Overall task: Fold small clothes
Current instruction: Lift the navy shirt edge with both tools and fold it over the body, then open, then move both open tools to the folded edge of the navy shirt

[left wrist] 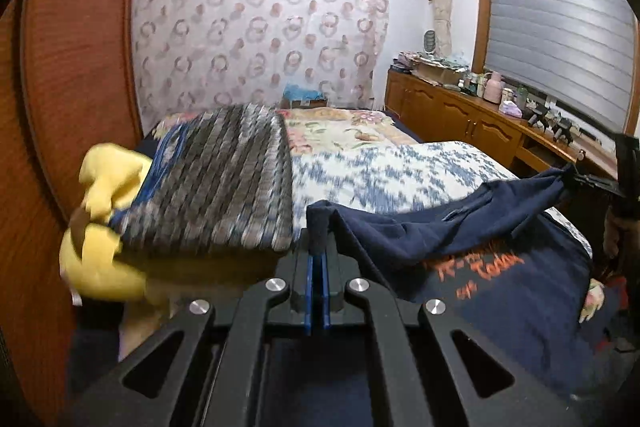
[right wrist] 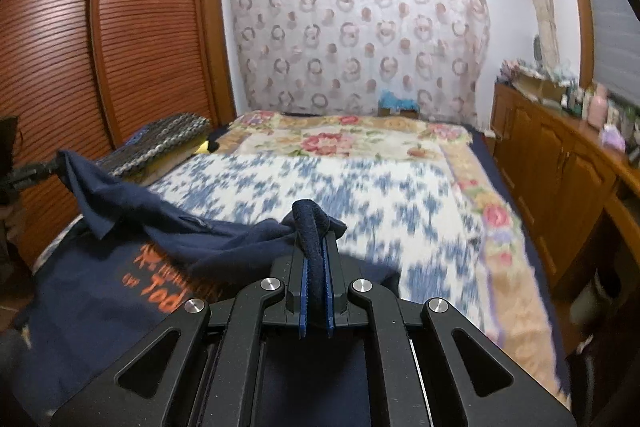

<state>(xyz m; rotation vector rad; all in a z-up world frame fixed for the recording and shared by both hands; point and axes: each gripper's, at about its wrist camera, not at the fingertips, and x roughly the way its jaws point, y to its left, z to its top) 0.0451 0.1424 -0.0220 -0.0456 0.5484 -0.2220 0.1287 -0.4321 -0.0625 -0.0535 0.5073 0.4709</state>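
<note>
A navy T-shirt point(left wrist: 500, 267) with orange lettering lies on the bed, its upper edge lifted and stretched between both grippers. My left gripper point(left wrist: 318, 239) is shut on one corner of that edge, with navy cloth sticking up between its blue pads. In the right wrist view my right gripper point(right wrist: 316, 247) is shut on the other corner of the T-shirt point(right wrist: 120, 267), a roll of fabric pinched between the pads. Each gripper shows at the far side of the other's view, the right gripper point(left wrist: 592, 181) and the left gripper point(right wrist: 24, 175), with the cloth taut between them.
The bed carries a blue-and-white blanket point(right wrist: 360, 195) and a floral cover point(right wrist: 344, 139). A grey striped folded cloth point(left wrist: 224, 183) rests on a yellow plush point(left wrist: 100, 259) by the wooden wardrobe point(right wrist: 120, 27). A cluttered wooden cabinet point(left wrist: 480, 115) runs along the window side.
</note>
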